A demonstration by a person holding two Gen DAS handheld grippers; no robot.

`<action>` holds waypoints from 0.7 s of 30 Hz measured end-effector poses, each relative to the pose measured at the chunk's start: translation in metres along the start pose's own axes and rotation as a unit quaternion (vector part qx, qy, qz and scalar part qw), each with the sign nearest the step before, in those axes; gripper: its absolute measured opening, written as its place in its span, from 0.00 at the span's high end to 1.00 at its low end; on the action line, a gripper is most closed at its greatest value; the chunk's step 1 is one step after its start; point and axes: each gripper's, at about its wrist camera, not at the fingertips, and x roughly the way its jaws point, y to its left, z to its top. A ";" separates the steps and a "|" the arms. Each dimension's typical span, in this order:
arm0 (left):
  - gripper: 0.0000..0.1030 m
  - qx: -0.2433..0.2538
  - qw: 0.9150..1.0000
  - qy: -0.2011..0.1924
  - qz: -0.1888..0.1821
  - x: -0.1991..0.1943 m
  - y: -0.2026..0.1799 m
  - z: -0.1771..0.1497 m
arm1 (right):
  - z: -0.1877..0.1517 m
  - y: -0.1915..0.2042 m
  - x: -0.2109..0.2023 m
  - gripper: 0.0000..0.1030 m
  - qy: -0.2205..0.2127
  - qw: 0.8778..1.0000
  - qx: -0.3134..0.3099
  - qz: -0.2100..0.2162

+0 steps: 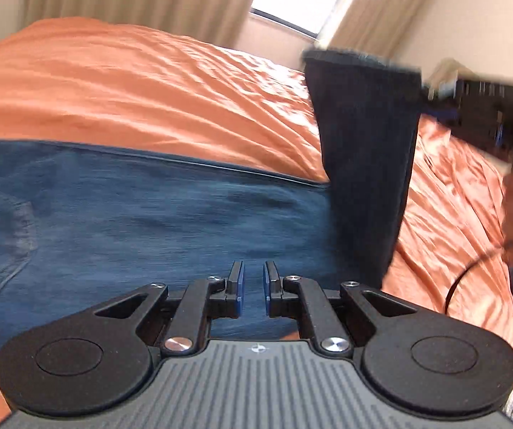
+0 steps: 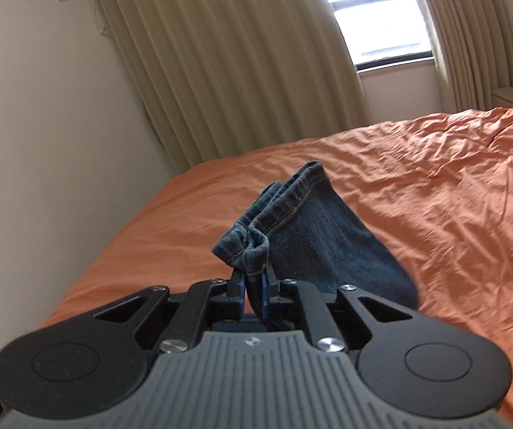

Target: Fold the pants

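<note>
Right claw [image 2: 253,282] is pinching the bunched hems of the jeans [image 2: 313,236], lifted off the bed [image 2: 435,196]. Left claw [image 1: 253,282] hovers narrowly parted and empty, denim right beneath it. Thin bite there, so the hems could probably slip out mid-fold.

My left gripper [image 1: 253,287] hangs low with its jaws parted, nothing between the blue pads [image 1: 240,286]. My right gripper [image 2: 253,287] is raised higher, jaws clamped on the pants hem [image 2: 253,246].
</note>
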 end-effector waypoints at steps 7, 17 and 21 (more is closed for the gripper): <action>0.86 -0.083 0.997 -0.002 0.004 -0.011 0.063 -0.016 | -0.141 0.041 0.080 0.96 0.154 0.987 -0.045 0.006; 0.57 -0.175 0.982 -0.012 -0.065 0.012 0.091 -0.007 | -0.143 0.019 0.073 0.53 0.157 0.986 -0.031 0.043; 0.47 -0.209 0.974 -0.026 -0.081 0.036 0.100 0.007 | -0.126 -0.001 0.055 0.46 0.119 0.993 -0.018 0.013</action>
